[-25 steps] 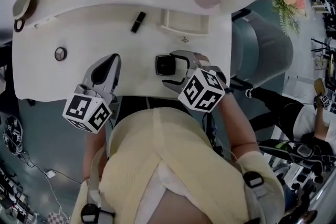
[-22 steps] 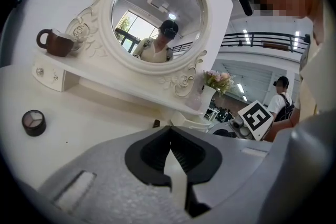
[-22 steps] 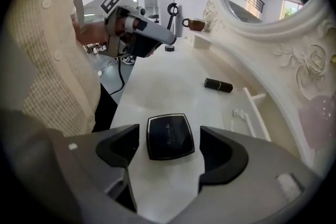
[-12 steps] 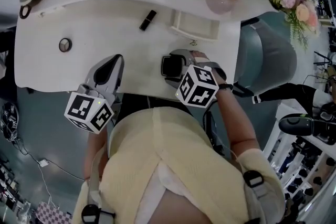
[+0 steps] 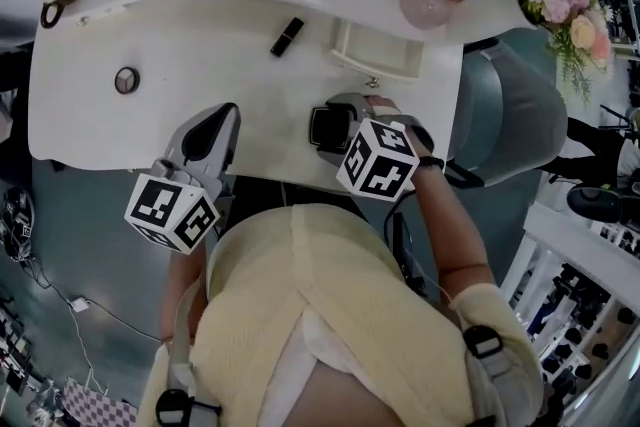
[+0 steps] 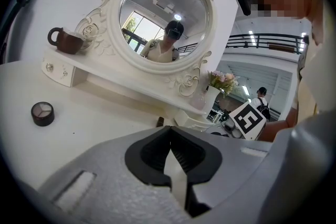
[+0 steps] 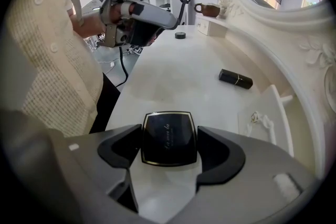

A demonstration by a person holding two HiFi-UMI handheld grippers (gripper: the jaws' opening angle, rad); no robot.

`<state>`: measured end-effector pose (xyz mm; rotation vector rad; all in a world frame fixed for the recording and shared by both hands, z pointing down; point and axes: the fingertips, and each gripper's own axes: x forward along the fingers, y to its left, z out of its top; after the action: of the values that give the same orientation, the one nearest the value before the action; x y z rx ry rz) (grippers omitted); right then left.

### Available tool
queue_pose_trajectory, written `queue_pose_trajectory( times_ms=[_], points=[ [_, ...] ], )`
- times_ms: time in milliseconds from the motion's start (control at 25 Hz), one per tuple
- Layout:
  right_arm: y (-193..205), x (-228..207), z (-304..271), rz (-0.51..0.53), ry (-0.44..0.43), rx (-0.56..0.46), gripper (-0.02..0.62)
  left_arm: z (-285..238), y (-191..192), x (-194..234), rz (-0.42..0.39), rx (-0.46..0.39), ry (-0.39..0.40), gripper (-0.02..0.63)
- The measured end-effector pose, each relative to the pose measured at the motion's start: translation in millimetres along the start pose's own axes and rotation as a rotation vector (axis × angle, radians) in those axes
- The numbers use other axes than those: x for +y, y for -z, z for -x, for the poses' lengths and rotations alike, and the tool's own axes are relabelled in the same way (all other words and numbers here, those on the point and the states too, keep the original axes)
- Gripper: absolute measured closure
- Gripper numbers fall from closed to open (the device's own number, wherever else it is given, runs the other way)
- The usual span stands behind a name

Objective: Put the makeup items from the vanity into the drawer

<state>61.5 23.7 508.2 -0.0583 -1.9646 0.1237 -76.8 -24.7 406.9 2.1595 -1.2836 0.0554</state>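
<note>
- My right gripper has its two pads pressed against the left and right edges of the black square compact. The compact lies flat on the vanity top, near the front edge.
- The case looks thin and glossy, so I judge the hold is only as good as its centring. I want the pads square on the edges and a straight lift before any sideways travel, or it may pivot and slip out.
- The open drawer sits just beyond and to the right. The compact should go in low and flat, clear of the front wall and its little handle.
- My left gripper is closed on nothing and hangs over the near left of the top, well out of the path.
- Farther off lie the black lipstick, near the drawer, and the round eyeshadow pot, far to the left.
</note>
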Motion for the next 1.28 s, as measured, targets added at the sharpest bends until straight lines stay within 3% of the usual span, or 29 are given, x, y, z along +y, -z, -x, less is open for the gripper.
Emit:
queue_pose_trajectory(
  times_ms=[640,1000,1280],
  points=[
    [-8,2,17,0.007,0.060,0.000,0.264,2,-2,-4,-0.023,-0.011,0.036,0.609],
    [-23,-19,72,0.008,0.225,-0.061,0.264,-13,-20,-24,-0.068,-0.014,0.113,0.609],
    [-10,-57,106,-0.064,0.350,-0.067,0.264,-28,-30,-42,-0.102,-0.027,0.182,0.609]
  ],
)
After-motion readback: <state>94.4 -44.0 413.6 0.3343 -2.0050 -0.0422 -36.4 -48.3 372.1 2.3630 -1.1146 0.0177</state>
